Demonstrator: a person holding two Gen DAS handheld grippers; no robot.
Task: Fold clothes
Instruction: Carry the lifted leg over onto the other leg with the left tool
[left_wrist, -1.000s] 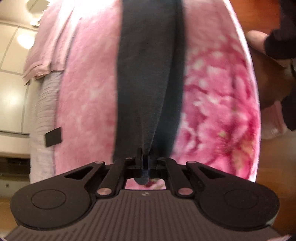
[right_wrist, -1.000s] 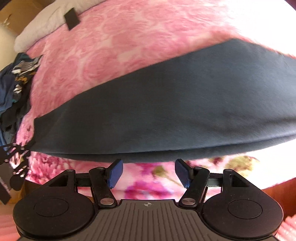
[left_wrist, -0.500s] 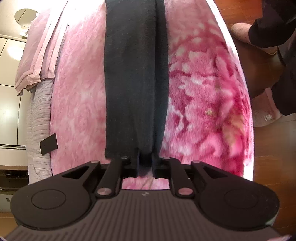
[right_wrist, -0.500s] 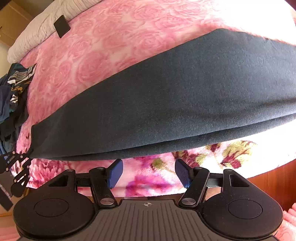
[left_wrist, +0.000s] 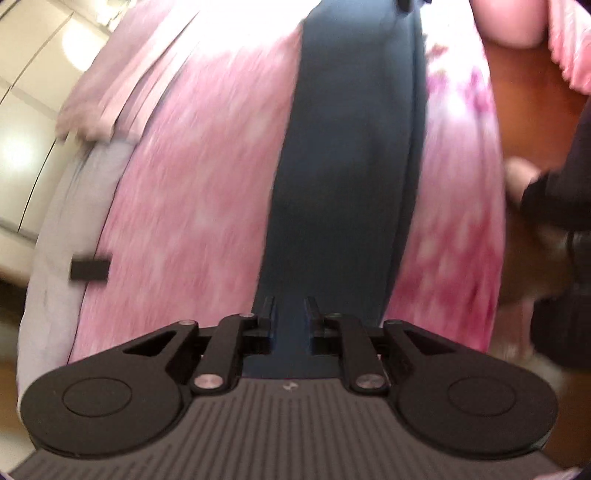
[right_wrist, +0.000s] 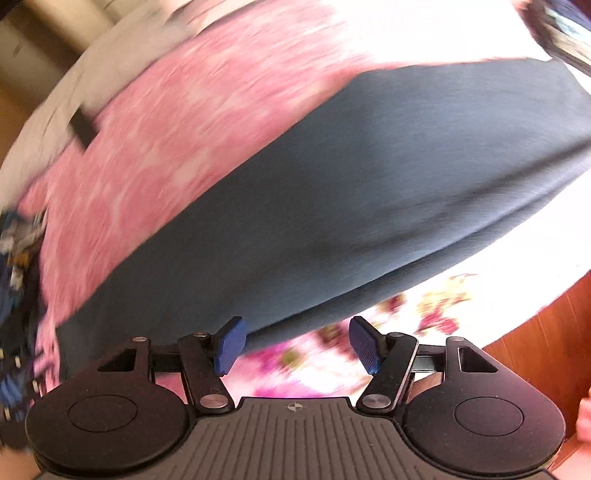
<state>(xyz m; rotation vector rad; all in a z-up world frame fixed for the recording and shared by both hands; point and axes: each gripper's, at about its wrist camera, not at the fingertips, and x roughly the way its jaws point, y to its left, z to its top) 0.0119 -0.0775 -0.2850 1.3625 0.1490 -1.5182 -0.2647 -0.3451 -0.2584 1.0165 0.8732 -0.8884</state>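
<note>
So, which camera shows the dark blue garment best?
The right wrist view: the dark blue garment spreads broadly over the pink blanket, though blurred. The left wrist view shows only a narrow strip running away from its tongs.

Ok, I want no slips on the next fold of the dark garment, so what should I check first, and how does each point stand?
1. Left hand-held gripper has the dark garment between its fingers: cannot tell whether it is clamped; a gap shows with cloth in it.
2. Right hand-held gripper ready to grasp: ok, open and empty at the garment's near edge.
3. Garment lies flat in a long strip on the pink blanket: ok.
4. Small black object clear of the garment: ok, far off at the blanket's edge.
5. Pile of other clothes clear: ok.
6. Views sharp enough to aim: not ok, both are blurred.
</note>
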